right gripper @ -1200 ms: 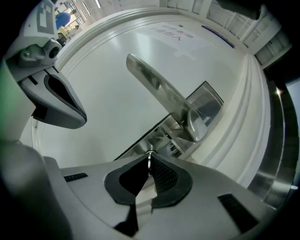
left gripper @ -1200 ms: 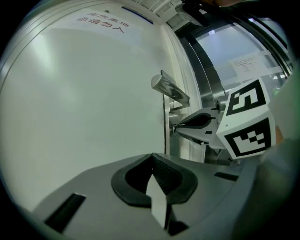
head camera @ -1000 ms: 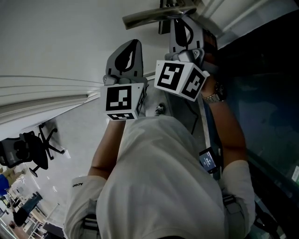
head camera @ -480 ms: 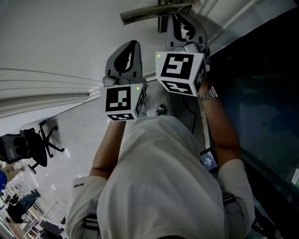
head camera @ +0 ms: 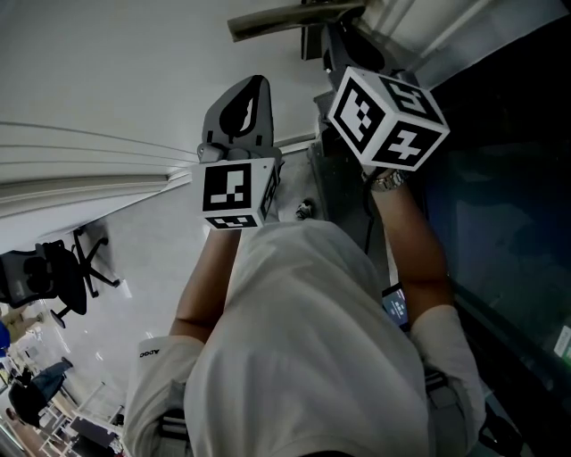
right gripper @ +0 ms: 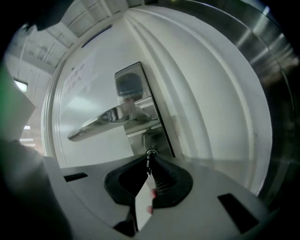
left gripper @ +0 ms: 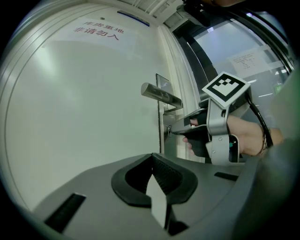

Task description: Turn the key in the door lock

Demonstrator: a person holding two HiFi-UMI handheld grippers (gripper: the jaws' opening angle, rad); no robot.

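Right tongs are clenched on the key — it sits in the lock just under the door handle, straight ahead of my jaws; left tongs closed, empty, farther from it.

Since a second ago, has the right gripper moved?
Yes. The right gripper has rolled on the spot: its marker cube swung rightward beneath the door handle, toward the dark glass, while its jaws stay shut on the key.
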